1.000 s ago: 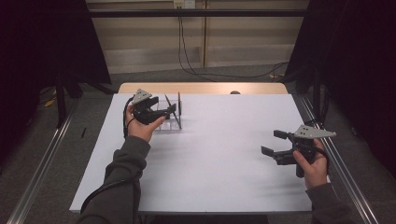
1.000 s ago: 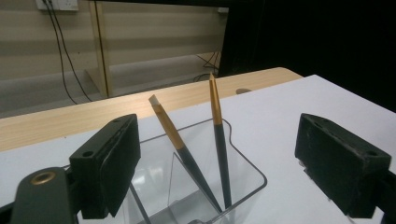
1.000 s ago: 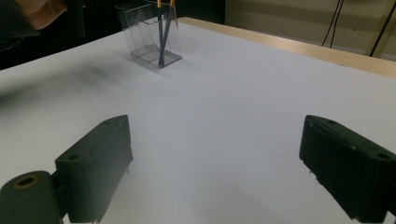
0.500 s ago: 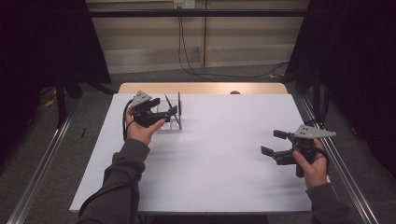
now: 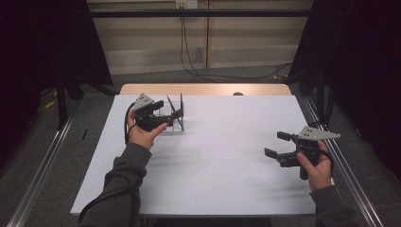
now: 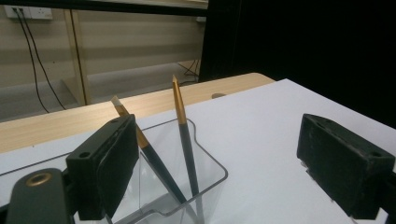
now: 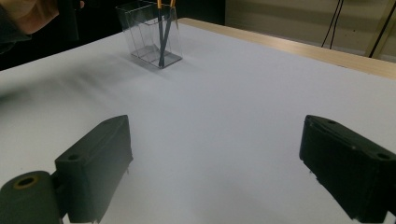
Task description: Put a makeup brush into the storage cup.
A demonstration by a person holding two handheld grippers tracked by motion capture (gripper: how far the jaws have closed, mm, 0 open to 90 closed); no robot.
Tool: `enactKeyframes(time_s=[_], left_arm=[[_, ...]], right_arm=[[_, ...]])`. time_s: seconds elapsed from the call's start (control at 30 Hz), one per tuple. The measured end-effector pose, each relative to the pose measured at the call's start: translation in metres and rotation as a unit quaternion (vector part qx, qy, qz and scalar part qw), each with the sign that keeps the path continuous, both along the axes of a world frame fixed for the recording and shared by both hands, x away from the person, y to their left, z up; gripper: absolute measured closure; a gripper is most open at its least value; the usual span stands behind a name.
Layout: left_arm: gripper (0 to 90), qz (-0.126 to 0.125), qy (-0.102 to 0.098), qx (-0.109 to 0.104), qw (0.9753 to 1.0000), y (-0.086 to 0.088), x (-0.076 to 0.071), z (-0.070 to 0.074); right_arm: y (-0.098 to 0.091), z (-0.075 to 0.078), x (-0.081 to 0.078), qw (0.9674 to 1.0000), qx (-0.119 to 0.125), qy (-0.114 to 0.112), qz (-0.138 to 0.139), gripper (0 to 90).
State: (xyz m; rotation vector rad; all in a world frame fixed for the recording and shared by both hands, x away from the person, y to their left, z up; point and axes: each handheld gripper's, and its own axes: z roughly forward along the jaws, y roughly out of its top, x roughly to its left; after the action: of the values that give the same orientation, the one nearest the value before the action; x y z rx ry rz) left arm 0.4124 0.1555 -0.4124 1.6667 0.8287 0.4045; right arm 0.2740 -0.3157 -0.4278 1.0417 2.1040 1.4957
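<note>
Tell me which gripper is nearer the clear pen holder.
Left. The left gripper hangs right at the clear pen holder, jaws open beside it. The right gripper sits far across the table, open.

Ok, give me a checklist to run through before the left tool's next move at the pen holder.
1. Left tool jaws open: ok, they stand wide in the left gripper view.
2. Nothing pinched between the pads: ok.
3. Clear holder upright on the white sheet: ok.
4. Two pens inside, leaning, tips up: ok.
5. Left jaw touching the holder's wall: cannot tell.
6. Right tool parked apart, jaws open: ok.
</note>
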Motion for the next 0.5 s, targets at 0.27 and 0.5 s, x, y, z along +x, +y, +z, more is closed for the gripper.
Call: enactKeyframes(time_s=[0.27,0.5], left_arm=[[11.5,-0.012,-0.002,-0.003,0.9999,-0.0009,-0.0047,-0.0014],[8.5,-0.017,-0.004,-0.003,0.9998,-0.0007,-0.0080,-0.0010]], right_arm=[[0.0001,0.0002,-0.0005,1.0000,-0.001,-0.001,0.000,8.6],[0.0008,0.0001,-0.0006,1.0000,-0.001,0.001,-0.001,8.6]])
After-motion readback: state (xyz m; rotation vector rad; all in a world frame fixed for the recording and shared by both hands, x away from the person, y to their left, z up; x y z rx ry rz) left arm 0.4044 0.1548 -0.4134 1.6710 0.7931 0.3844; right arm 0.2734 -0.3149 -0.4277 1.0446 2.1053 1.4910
